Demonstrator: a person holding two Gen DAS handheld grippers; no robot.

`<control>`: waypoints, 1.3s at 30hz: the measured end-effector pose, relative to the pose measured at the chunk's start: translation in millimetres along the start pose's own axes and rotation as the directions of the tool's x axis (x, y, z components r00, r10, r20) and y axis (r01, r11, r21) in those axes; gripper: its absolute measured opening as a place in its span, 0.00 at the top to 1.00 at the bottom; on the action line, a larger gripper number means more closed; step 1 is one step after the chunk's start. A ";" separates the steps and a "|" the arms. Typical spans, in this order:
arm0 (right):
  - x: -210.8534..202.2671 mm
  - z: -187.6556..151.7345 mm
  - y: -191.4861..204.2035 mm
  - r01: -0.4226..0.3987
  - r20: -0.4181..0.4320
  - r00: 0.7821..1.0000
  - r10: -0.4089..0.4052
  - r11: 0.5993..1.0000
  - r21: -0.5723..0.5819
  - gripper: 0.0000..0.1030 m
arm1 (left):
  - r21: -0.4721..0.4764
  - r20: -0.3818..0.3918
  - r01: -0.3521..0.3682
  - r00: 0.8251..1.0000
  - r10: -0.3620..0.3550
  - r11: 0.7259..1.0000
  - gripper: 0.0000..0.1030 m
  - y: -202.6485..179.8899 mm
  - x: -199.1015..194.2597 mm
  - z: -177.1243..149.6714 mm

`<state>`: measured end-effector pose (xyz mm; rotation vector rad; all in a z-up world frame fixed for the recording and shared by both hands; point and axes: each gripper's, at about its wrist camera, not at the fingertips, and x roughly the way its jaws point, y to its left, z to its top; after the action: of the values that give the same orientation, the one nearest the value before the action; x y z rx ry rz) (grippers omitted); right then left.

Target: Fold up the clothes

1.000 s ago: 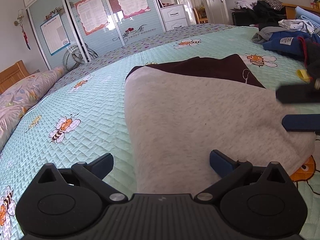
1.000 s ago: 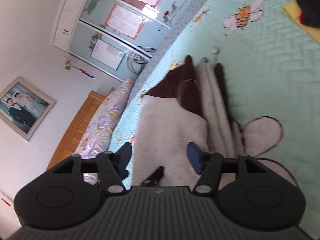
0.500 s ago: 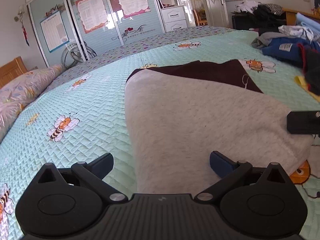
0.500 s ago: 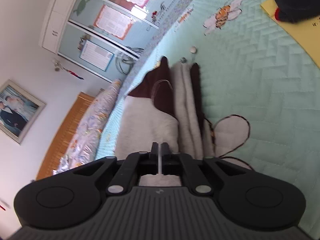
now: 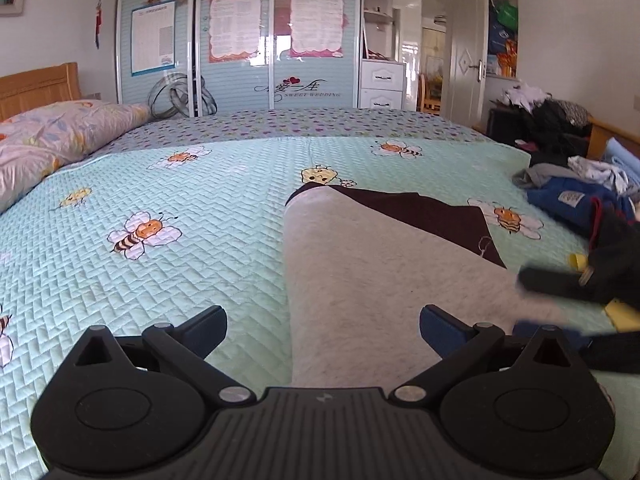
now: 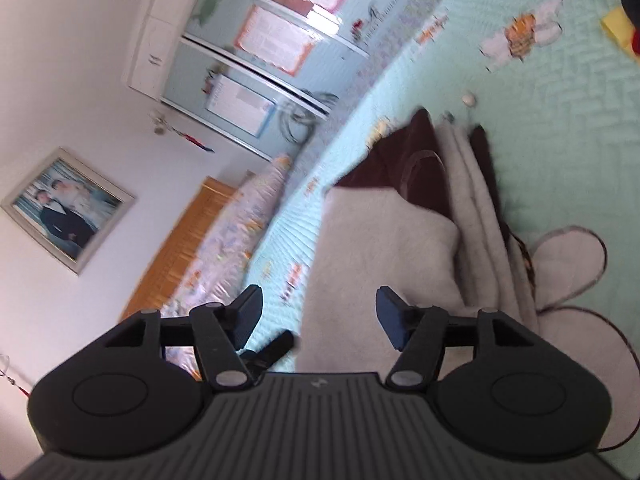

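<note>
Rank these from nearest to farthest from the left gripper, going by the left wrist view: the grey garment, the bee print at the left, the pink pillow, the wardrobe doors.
From the left gripper:
1. Grey garment, straight ahead and running between the open fingers.
2. Bee print, ahead on the left of the bedspread.
3. Pink pillow, far left, at the head of the bed.
4. Wardrobe doors, beyond the bed.

You've got plenty of soft daylight, with glare on the wardrobe doors [image 5: 276,36]. Your right wrist view is motion-smeared throughout, and the fisheye bends everything near the edges.
</note>
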<state>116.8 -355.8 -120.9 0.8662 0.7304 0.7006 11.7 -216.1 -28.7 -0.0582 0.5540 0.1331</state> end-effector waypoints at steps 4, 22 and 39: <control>0.9 -3.5 -24.6 0.066 -0.024 0.998 -0.065 0.998 0.024 0.76 | -0.042 -0.005 0.018 1.000 -0.018 0.999 0.01 9.9 -5.0 -1.1; -40.7 -8.0 -47.4 -0.045 0.017 0.999 0.043 0.988 0.151 0.76 | -0.286 -0.083 0.057 0.993 -0.084 0.957 0.01 86.0 5.0 -5.9; -10.2 68.8 -75.6 0.032 -0.050 0.999 -0.022 0.979 0.203 0.06 | -0.429 -0.194 0.199 0.932 -0.305 0.881 0.01 108.9 60.4 -3.7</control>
<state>183.8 -427.3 -151.7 1.0267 0.8656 0.6309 45.2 -101.9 -65.8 -0.5586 0.7664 -0.0216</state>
